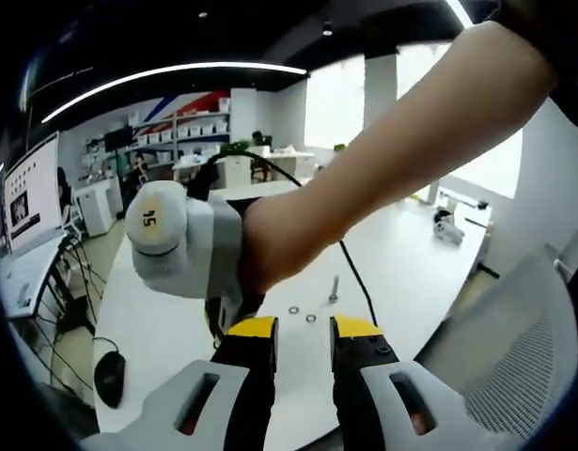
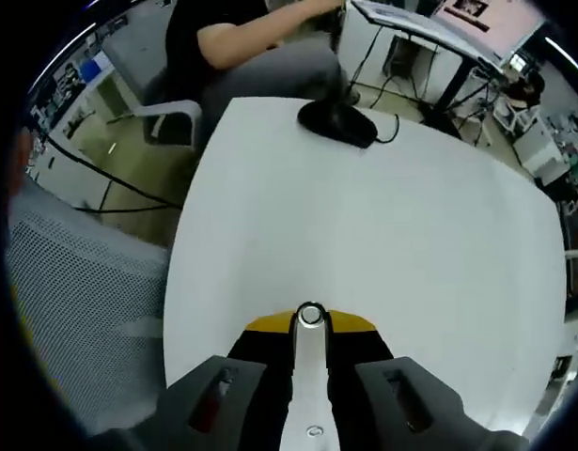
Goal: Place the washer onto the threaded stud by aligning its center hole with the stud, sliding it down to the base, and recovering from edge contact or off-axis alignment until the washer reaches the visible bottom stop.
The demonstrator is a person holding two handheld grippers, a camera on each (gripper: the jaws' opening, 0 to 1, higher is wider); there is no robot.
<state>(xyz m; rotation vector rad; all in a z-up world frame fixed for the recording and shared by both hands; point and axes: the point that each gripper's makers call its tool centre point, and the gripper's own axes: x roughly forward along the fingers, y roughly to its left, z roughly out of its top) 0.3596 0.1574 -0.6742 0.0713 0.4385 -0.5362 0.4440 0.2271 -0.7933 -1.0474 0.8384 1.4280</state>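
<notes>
Washer (image 2: 310,316) pickup is finishing: the right hand-held gripper (image 2: 310,324) is clamping it at the tips above the bench (image 2: 382,235). Next it is needing centring over the stud (image 1: 334,287); the left hand-held gripper (image 1: 304,331) is hanging apart.

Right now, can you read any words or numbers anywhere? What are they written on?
"15", or maybe "51", since it sits sideways: on the round yellow sticker on the right gripper.
Monitor in the left gripper view: text and pictures, too small to read.
Papers on the far desk in the right gripper view: too blurred to read.
</notes>
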